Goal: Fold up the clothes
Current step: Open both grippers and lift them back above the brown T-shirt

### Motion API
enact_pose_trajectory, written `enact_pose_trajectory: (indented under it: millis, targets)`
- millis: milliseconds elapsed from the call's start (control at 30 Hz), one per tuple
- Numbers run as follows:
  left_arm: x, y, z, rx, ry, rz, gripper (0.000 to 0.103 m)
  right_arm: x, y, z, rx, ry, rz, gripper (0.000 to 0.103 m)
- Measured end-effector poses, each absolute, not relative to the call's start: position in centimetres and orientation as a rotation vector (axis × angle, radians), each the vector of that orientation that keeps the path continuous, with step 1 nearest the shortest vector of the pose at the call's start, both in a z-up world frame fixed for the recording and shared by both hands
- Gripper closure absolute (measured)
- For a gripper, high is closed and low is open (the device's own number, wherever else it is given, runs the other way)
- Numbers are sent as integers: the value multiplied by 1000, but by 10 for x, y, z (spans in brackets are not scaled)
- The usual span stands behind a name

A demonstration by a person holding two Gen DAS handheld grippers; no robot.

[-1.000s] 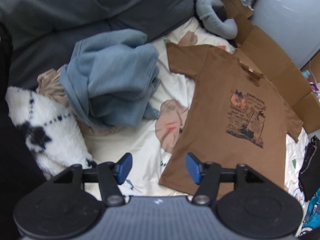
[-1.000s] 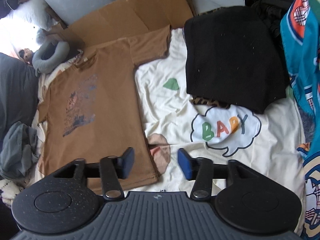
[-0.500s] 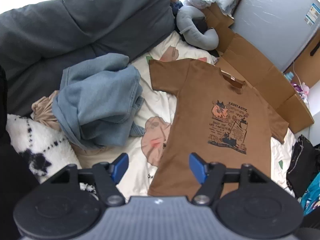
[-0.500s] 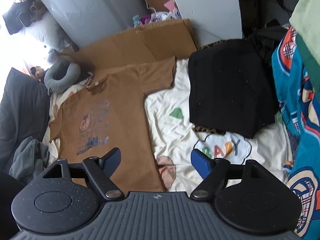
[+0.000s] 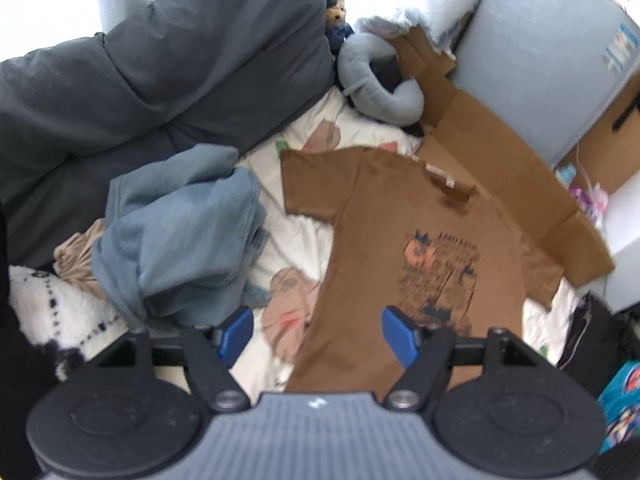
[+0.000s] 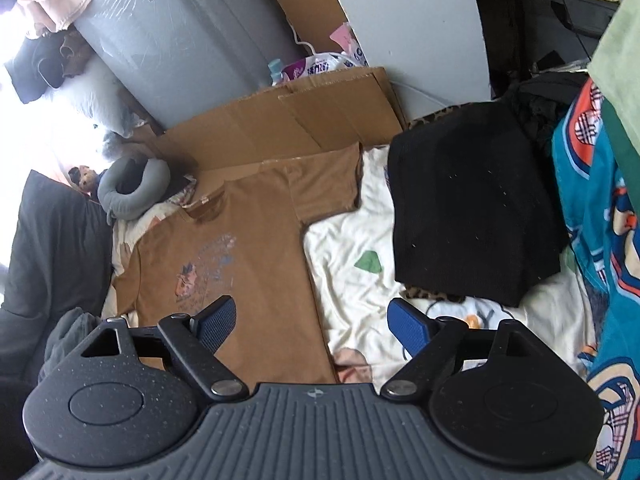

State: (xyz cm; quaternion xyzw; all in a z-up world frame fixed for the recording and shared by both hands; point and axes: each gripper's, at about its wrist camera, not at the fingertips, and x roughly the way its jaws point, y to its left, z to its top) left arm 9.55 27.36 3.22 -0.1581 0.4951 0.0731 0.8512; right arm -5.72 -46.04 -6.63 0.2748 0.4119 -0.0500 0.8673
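I hold my left claw (image 5: 316, 334) and right claw (image 6: 310, 320) spread apart, gripping nothing, above the bed's near edge, where the brown T-shirt (image 5: 416, 248) lies flat, print up, ready for folding.

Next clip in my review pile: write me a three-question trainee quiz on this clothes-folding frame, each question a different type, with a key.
1. True or false: the brown T-shirt lies spread flat, print side up, on the cream sheet.
2. Multiple choice: what lies beside the shirt, on the side of the black folded garment? A) the blue-grey clothes heap B) bare cream sheet with a green shape C) the grey neck pillow
3. Fill in: the left gripper and the right gripper are both ____ and hold nothing.

Key: 1 true. 2 B. 3 open.
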Motion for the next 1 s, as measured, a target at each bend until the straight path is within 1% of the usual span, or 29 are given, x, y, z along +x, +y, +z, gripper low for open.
enact_pose_trajectory:
  millis: [133,400,600,833,1000]
  targets:
    - [122,258,45,-348,978,132,29,-44,-463,-64,579,853,-106,15]
    - [195,216,41,-276,1009,35,29,-5,-464,-67,537,831,-127,14]
    - [248,188,20,-244,1012,0,29,25,-457,-82,502,820,-126,14]
    - [286,169,-5,-271,1010,-16,28,59,-441,-105,429,853,-103,14]
    - [314,148,-35,-254,1022,-44,28,83,-436,-130,426,861,-101,14]
